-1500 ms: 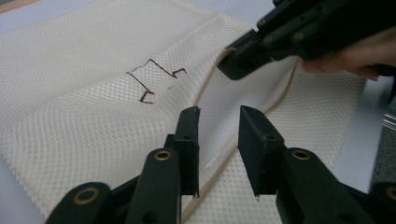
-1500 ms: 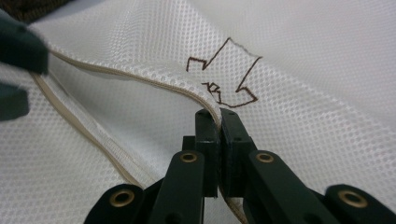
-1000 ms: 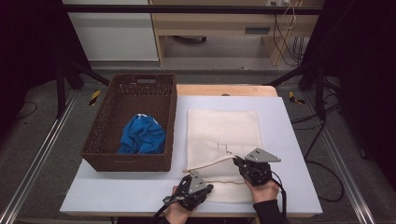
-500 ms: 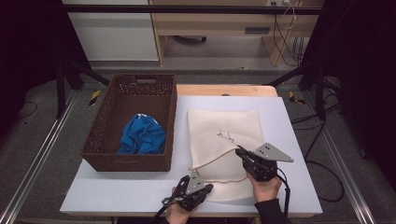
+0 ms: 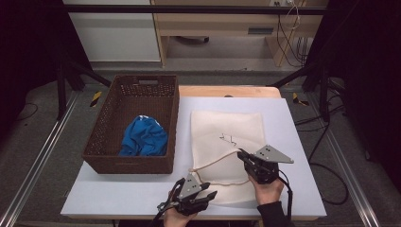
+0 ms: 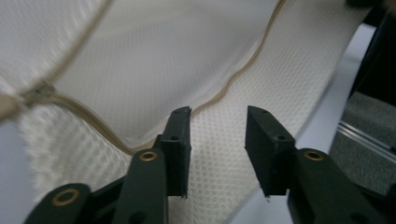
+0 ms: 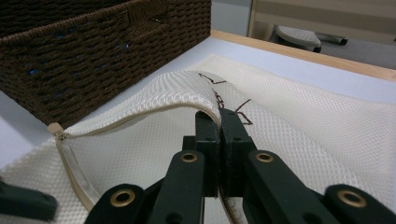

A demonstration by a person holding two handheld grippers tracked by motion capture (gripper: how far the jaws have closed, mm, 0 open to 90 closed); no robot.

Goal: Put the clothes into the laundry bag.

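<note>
Wicker basket (image 5: 132, 125): dark brown, rectangular, on the left part of the white table (image 5: 293, 142); handle slot in the far wall. Seen again in the right gripper view as a woven wall (image 7: 102, 51) just beyond the bag's corner.

Blue cloth (image 5: 143, 137): crumpled, inside the basket, toward its near right half.

Left gripper (image 5: 212, 194): at the near table edge, held in the left hand (image 5: 177, 217), grey three-cornered plate on top. Jaws apart, nothing between them; in the left gripper view (image 6: 217, 149) poised over the near strip of mesh, just short of the zip line.

Mesh bag (image 5: 227, 130): cream, flat on the table right of the basket, near it but apart; dark squiggle mark near its middle. Near end unzipped, upper layer lifted away from the lower. In the left gripper view, honeycomb mesh (image 6: 299, 60) and a tan zipper edge (image 6: 236, 77) curving across; zip end at the far left of that view, blurred.

Zipper edge of upper layer (image 5: 215, 161): raised in an arc from the bag's near left corner up to the right gripper. In the right gripper view (image 7: 154, 109), curling up off the lower layer, mouth of the bag open beneath it.

Right gripper (image 5: 241, 153): over the bag's near right part, held in the right hand (image 5: 267, 191), cable trailing off the near edge. Jaws closed tight on the lifted zipper edge; in the right gripper view (image 7: 219, 116) fabric pinched between the tips, just beside the dark mark (image 7: 233, 105).
</note>
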